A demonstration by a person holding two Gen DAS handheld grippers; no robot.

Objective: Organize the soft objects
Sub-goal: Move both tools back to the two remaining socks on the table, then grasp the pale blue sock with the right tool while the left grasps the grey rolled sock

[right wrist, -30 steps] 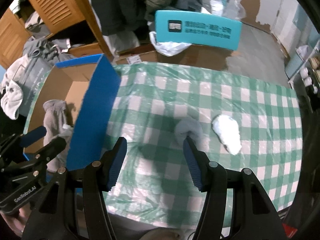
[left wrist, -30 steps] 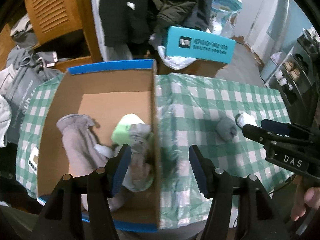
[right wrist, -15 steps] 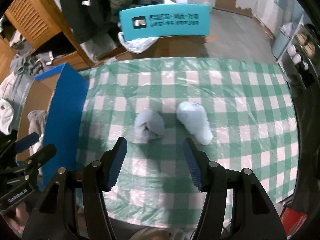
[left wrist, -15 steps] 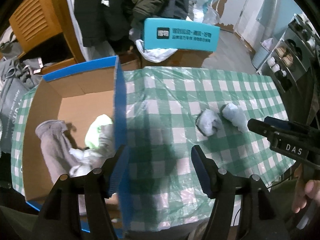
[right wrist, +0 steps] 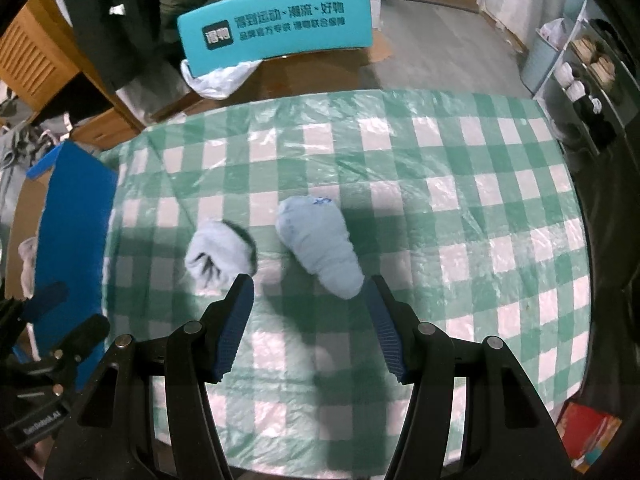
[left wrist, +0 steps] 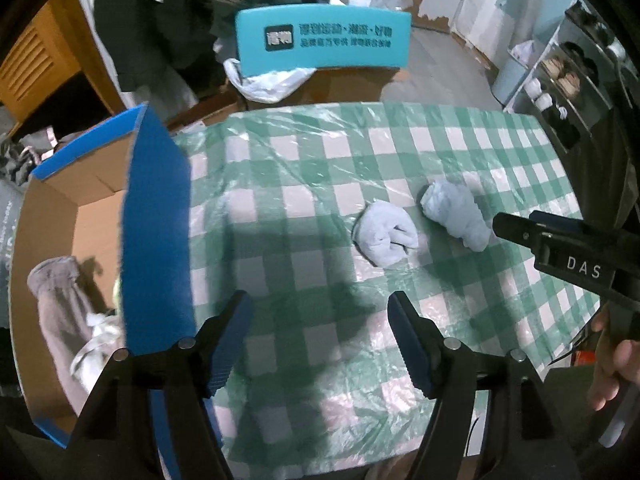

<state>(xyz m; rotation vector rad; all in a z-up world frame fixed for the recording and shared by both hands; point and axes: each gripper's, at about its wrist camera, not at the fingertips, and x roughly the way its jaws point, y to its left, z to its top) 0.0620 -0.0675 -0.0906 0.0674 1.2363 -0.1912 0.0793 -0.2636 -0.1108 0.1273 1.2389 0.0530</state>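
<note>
Two rolled pale blue socks lie side by side on the green checked tablecloth: a round one (left wrist: 387, 237) (right wrist: 219, 253) and a longer one (left wrist: 456, 216) (right wrist: 322, 240). My right gripper (right wrist: 309, 292) is open and empty, its fingertips just short of the longer sock. My left gripper (left wrist: 320, 312) is open and empty over the cloth, between the box and the socks. The cardboard box (left wrist: 156, 216) with blue outer walls stands at the left and holds a grey sock (left wrist: 60, 300) and other soft items, partly hidden by its wall.
A teal sign board (left wrist: 320, 42) and a white plastic bag (left wrist: 264, 82) sit beyond the table's far edge. Shelves with cups (left wrist: 560, 80) stand at the right. Wooden furniture and hanging coats are behind the box. A red item (right wrist: 588, 436) lies below the table's right edge.
Both grippers have moved right, away from the box. The left one has left the box opening and is over the cloth. The right one has closed in on the longer sock.
</note>
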